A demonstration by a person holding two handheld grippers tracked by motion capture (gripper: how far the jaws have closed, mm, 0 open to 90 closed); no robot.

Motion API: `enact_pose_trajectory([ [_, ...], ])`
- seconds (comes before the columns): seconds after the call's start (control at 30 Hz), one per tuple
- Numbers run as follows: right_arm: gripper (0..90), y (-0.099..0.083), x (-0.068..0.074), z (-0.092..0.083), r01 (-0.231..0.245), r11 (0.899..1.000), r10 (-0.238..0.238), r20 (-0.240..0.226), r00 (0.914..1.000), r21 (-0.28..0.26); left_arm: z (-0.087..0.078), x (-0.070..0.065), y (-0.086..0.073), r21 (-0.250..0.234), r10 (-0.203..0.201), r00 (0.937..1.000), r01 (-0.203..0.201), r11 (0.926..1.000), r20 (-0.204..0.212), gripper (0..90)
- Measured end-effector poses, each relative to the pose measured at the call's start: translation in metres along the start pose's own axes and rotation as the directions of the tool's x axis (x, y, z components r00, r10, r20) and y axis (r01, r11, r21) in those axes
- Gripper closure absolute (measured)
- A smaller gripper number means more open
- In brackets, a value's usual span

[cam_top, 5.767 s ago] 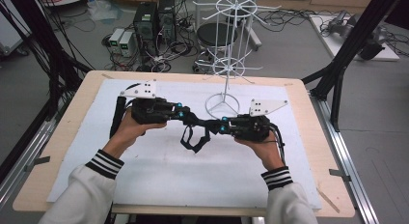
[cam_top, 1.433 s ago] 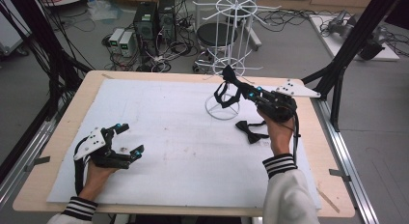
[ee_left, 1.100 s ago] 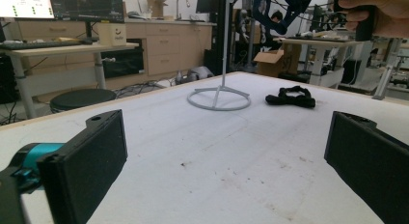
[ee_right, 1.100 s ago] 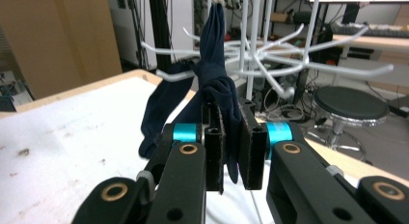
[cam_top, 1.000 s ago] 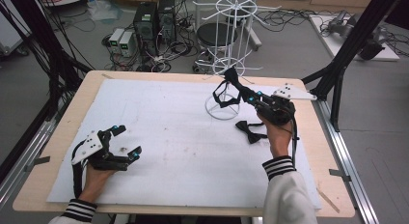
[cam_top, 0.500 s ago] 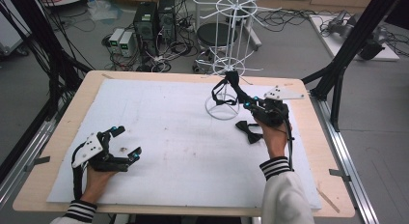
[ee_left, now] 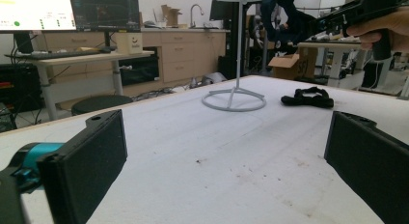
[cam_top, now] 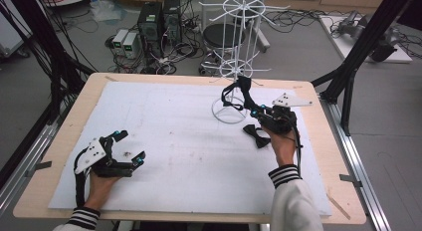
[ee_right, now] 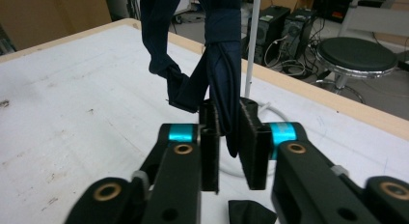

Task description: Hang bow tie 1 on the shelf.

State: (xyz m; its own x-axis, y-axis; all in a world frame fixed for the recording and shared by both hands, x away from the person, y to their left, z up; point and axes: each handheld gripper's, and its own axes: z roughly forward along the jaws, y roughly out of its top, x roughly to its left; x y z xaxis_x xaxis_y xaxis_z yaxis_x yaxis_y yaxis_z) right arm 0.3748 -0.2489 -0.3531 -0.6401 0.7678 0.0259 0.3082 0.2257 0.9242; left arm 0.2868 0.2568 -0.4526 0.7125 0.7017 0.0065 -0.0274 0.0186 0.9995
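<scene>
In the high view the left gripper (cam_top: 130, 147) is resting wide open and empty near the table's (cam_top: 64, 126) front edge, while in the right gripper view the right gripper (ee_right: 227, 137), jaws just easing apart, is loosely holding the dark bow tie (ee_right: 222, 55) against the white wire rack (ee_right: 252, 45), another bow tie (ee_right: 251, 212) lying below.

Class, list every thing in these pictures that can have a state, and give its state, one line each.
Left gripper: jaws open, nothing between them, resting low at the table.
Right gripper: raised; jaws have just been opening slightly, pads touching the held bow tie.
Held bow tie: lifted, dangling beside the wire rack; hooked or not, cannot tell.
Second bow tie: lying loose on the table.
Wire rack: upright.
</scene>
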Motion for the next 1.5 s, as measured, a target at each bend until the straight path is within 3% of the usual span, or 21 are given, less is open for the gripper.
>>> enact_pose_trajectory([
  [0.1, 64.1, -0.001, 0.0, 0.0, -0.003, 1.0, 0.003, -0.005, 1.0, 0.006, -0.001, 0.0, -0.001, 0.007, 0.001, 1.0, -0.001, 1.0, 0.0, 1.7],
  [0.2, 19.6, 0.0, 0.003, 0.0, 0.012, 1.0, -0.012, 0.036, 0.9993, -0.003, 0.0, 0.0, -0.002, 0.008, 0.0, 1.0, 0.0, 1.0, 0.0, 1.7],
  [0.23, 10.7, 0.0, 0.005, -0.001, 0.017, 1.0, -0.017, 0.058, 0.9981, 0.006, 0.0, 0.0, -0.002, 0.007, 0.002, 1.0, -0.002, 1.0, 0.0, 1.7],
  [0.3, 9.4, -0.001, 0.007, -0.004, 0.042, 0.999, -0.042, 0.048, 0.9979, 0.012, 0.0, -0.001, -0.002, 0.008, 0.005, 1.0, -0.005, 1.0, -0.001, 1.7],
  [0.33, 9.4, -0.002, 0.008, -0.006, 0.05, 0.999, -0.05, 0.033, 0.9982, -0.009, 0.0, -0.001, -0.002, 0.01, 0.008, 1.0, -0.008, 0.9999, 0.0, 1.8],
  [0.5, 9.4, -0.011, 0.01, -0.016, 0.035, 0.999, -0.035, -0.005, 0.9994, -0.04, -0.001, -0.001, -0.002, 0.005, 0.005, 1.0, -0.005, 1.0, -0.007, 1.8],
  [0.87, 9.4, -0.015, 0.007, -0.034, -0.004, 0.995, 0.008, 0.035, 0.9994, -0.104, -0.001, -0.001, -0.002, 0.001, 0.007, 1.0, -0.007, 1.0, -0.007, 1.8],
  [1.33, 9.4, -0.027, -0.003, -0.048, -0.022, 0.994, 0.03, 0.076, 0.9967, -0.106, -0.001, -0.001, -0.003, 0.001, 0.008, 0.9999, -0.008, 1.0, -0.008, 1.7],
  [1.5, 9.4, -0.029, -0.001, -0.053, -0.005, 0.994, 0.014, 0.079, 0.9968, -0.113, -0.001, -0.001, -0.003, 0.0, 0.007, 0.9999, -0.007, 1.0, -0.008, 1.8],
])
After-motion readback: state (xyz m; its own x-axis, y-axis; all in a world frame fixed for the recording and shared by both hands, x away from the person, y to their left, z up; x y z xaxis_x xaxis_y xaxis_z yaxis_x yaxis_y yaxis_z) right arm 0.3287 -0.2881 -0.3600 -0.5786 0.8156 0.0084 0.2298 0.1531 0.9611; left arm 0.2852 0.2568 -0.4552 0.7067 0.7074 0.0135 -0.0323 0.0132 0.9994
